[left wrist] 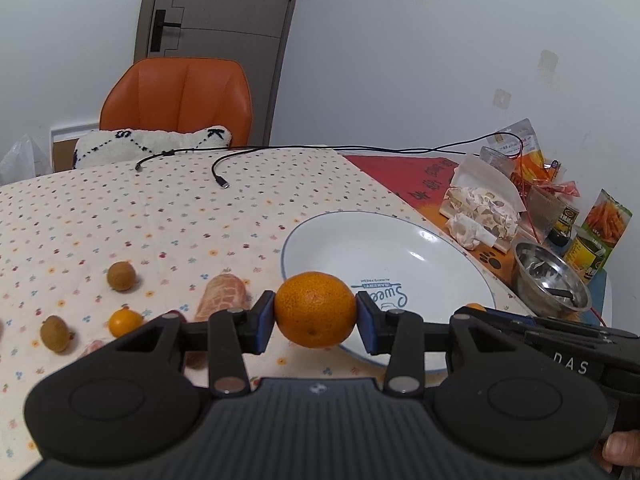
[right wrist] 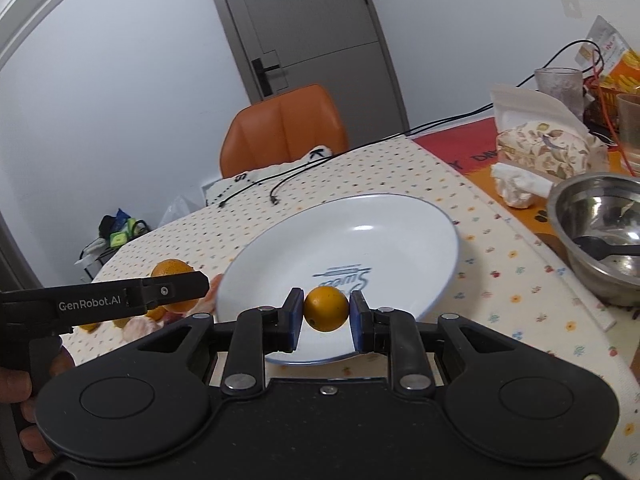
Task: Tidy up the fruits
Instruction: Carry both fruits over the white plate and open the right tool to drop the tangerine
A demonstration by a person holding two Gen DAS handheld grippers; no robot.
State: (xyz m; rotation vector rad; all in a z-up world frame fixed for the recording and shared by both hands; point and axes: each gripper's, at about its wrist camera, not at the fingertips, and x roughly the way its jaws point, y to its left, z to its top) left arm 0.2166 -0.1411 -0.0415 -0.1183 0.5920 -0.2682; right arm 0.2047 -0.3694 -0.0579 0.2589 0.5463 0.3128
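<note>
From the left wrist view, the left hand-held gripper is clenched on a mandarin, held in the air over the near-left rim of the white plate, at about 8 o'clock of it. Off at 9 o'clock on the dotted counter lie two brown longans, a small kumquat and a peeled citrus piece.

From the right wrist view, the right hand-held gripper is clamped on a small round kumquat, hovering over the plate's near rim at 6 o'clock.

The plate looks empty and shallow, so round fruit let go from any height may roll out over the rim. The two grippers sit close together, so they may knock each other. A steel bowl stands at 3 o'clock.
</note>
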